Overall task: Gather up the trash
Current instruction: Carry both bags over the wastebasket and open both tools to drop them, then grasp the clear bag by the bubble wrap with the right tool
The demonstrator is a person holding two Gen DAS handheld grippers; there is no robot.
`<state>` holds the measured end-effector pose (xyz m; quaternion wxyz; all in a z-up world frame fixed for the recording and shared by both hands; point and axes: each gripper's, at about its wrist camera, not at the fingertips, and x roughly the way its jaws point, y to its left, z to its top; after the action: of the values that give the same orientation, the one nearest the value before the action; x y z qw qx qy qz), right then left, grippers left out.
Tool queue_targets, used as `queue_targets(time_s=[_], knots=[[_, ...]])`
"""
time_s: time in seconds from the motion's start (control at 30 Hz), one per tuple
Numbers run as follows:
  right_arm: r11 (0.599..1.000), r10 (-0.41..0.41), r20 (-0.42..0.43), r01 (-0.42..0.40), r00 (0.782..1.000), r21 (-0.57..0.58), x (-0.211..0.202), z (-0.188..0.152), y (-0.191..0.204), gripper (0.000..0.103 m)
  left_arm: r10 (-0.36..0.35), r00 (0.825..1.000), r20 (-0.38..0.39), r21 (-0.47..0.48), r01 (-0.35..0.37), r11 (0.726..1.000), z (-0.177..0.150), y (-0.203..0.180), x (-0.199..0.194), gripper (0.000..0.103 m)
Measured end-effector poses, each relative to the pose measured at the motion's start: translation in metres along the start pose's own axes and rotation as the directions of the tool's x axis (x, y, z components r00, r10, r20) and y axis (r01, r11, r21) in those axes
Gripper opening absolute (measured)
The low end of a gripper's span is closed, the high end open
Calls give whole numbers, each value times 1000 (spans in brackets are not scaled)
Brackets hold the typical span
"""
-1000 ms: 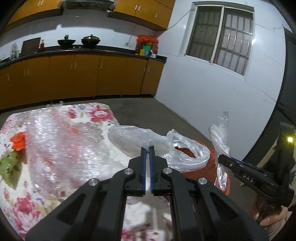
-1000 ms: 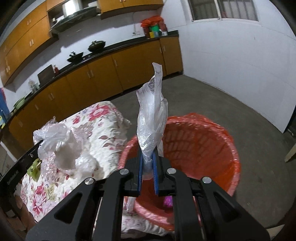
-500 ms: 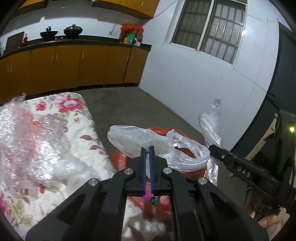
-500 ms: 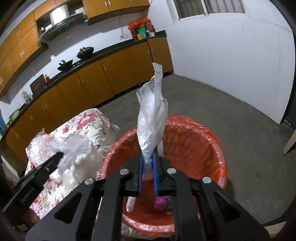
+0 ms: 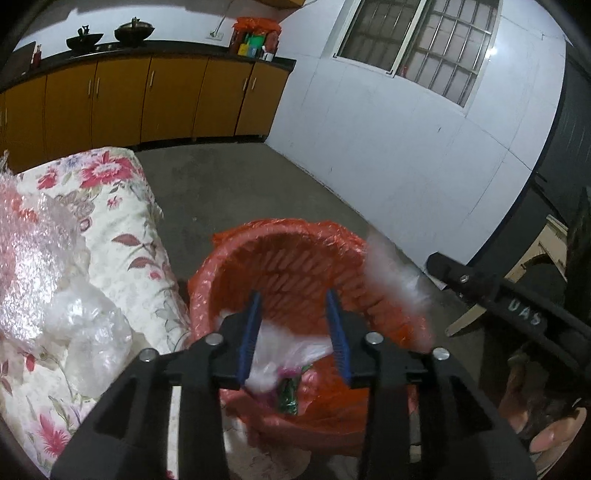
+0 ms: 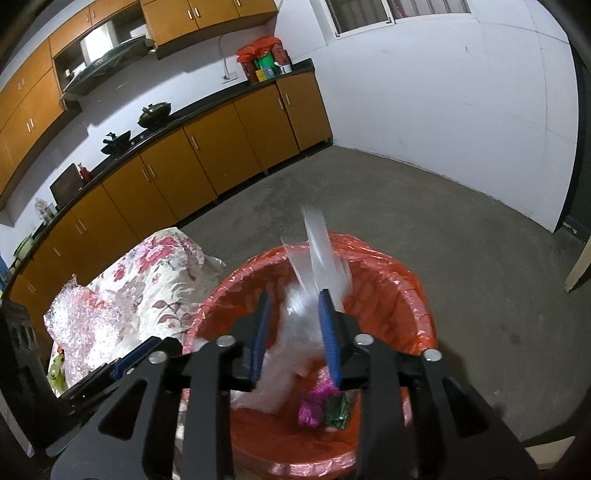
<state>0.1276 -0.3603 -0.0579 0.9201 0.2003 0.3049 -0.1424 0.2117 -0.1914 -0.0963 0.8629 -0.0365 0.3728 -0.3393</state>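
- You're opening both grippers over the bin point(image 6: 388, 269); jaws have just been parting.
- Left gripper point(image 5: 295, 332): plastic bag point(image 5: 284, 354) dropping between loose jaws.
- Right gripper point(image 6: 295, 332): plastic wrapper point(image 6: 317, 258) slipping free, bin straight below.
- Bubble wrap point(image 5: 33, 258) lying left, nearer your left hand.

Both wrist views look steeply down — sharing the red bin point(image 5: 295, 258) close below.

Orange cabinets point(image 6: 207, 155) w/ two woks point(image 5: 110, 33) on top, barred window point(image 5: 424, 48) — floral cloth point(image 5: 122, 221) nearby.
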Motion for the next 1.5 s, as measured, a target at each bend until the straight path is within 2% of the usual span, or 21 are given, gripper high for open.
queue_targets(time_s=[0.17,0.23,0.4,0.6,0.7,0.8,0.97,1.03,1.27,1.5], knots=[[1000,4,-5,-4,1000,-19,-2,-2,4,32,37,999,1,-9,-37,999,-7,11,-10,42],[999,11,-4,-11,1000,-48,-4,-4,12,32,82,996,23,-6,-81,997,-10,18,-21,51],[991,61,-23,-63,998,-116,-4,-10,38,32,196,978,70,-9,-196,981,-20,38,-56,62],[975,127,-68,-137,990,-174,-3,-21,74,32,320,942,100,-54,-316,947,-34,77,-96,64],[962,154,-93,-171,984,-212,-1,-27,94,32,382,917,117,-81,-375,924,-42,98,-117,64],[947,179,-118,-204,977,-250,1,-34,116,32,447,885,133,-105,-436,894,-50,117,-136,64],[914,217,-165,-259,962,-311,9,-48,154,32,558,816,152,-162,-536,828,-65,147,-167,65],[904,228,-184,-278,956,-324,14,-52,165,32,585,796,153,-188,-558,808,-67,158,-177,66],[883,199,-259,-287,945,-371,55,-70,201,32,623,767,153,-254,-579,775,-72,181,-199,67],[871,180,-274,-283,945,-402,69,-79,217,32,651,746,143,-295,-595,747,-78,198,-210,68]])
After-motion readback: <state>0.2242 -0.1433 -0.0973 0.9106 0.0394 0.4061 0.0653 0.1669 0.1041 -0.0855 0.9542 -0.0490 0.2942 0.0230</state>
